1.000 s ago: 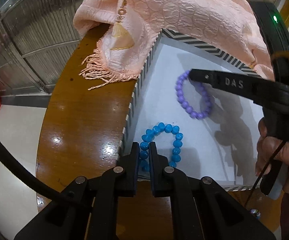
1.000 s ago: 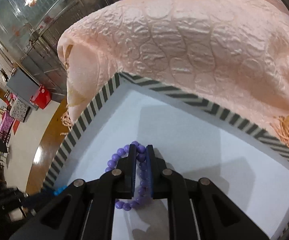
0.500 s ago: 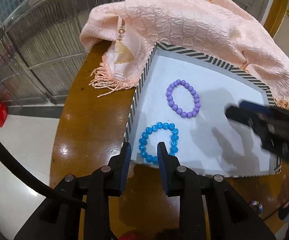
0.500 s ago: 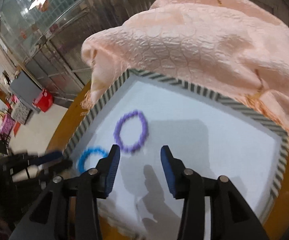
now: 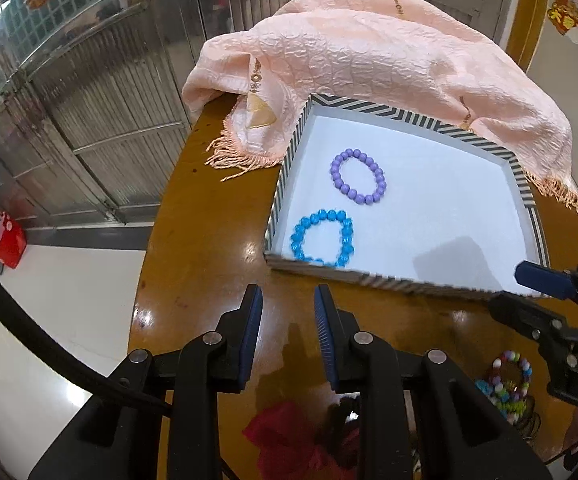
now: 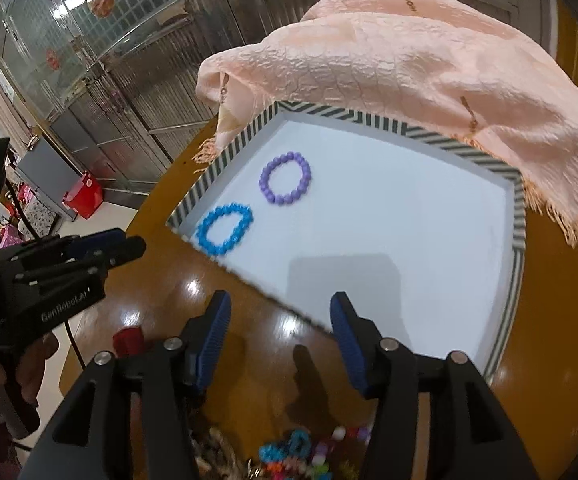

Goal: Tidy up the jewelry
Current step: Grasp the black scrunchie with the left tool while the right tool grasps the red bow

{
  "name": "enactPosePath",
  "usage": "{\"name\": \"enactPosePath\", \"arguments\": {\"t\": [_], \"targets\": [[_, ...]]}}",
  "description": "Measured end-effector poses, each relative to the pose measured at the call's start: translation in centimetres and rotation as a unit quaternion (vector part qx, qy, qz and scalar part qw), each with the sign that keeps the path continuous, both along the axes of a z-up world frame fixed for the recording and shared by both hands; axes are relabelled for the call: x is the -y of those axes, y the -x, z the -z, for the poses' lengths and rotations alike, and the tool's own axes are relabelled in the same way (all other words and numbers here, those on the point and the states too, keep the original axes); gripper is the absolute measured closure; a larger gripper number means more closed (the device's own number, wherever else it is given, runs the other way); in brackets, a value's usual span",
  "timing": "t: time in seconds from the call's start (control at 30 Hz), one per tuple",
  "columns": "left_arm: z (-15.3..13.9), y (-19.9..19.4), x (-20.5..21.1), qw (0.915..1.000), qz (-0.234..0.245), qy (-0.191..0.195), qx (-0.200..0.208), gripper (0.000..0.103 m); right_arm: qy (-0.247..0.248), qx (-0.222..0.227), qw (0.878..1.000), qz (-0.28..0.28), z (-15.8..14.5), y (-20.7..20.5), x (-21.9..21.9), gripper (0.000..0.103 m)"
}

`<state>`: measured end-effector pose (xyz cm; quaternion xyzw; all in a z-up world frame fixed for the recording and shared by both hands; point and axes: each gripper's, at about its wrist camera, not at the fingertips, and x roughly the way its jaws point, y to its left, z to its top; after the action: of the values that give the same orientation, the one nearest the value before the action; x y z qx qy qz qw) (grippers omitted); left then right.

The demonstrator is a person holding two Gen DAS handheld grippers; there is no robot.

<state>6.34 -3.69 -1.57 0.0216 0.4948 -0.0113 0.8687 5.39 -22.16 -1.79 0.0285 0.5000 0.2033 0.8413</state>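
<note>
A blue bead bracelet (image 5: 321,214) (image 6: 203,226) and a purple bead bracelet (image 5: 355,154) (image 6: 285,200) lie flat in the left part of a white tray with a striped rim (image 5: 285,168) (image 6: 225,160). My left gripper (image 5: 287,300) hovers over the wooden table just short of the tray's near edge, open and holding nothing. My right gripper (image 6: 280,308) hangs above the near rim with its jaws opening and nothing between them. Each gripper shows in the other's view, the right gripper (image 5: 545,284) at the right edge and the left gripper (image 6: 121,244) at the left.
A pink fringed scarf (image 5: 369,52) (image 6: 409,60) is draped over the tray's far rim. On the round brown table (image 5: 209,240) near me lie a multicoloured bead bracelet (image 5: 509,380), more colourful beads (image 6: 301,452) and a red item (image 5: 285,436). The table's edge drops off at the left.
The left gripper let go of the blue bracelet and the right let go of the purple one. Both opened, rose and drew back out of the tray toward the near edge.
</note>
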Motion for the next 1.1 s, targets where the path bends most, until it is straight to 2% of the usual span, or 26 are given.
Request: {"name": "enactPosePath", "arguments": {"t": [0.43, 0.8, 0.97, 1.1], "targets": [[-0.1, 4.1, -1.4, 1.0, 0.008, 0.002, 0.004, 0.091, 0.029, 0.016, 0.999, 0.003, -0.9, 6.1, 0.3, 0.044], [0.9, 6.9, -4.5, 0.997, 0.012, 0.065, -0.04, 0.091, 0.037, 0.011, 0.999, 0.012, -0.2, 10.5, 2.0, 0.044], [1.6, 6.7, -3.8, 0.9946, 0.019, 0.086, -0.055, 0.089, 0.031, 0.0, 0.999, 0.023, 0.3, 11.3, 3.0, 0.044], [2.8, 5.9, -1.7, 0.9927, 0.048, 0.08, -0.076, 0.087, 0.027, 0.0, 0.999, 0.02, 0.3, 11.8, 2.9, 0.044]]}}
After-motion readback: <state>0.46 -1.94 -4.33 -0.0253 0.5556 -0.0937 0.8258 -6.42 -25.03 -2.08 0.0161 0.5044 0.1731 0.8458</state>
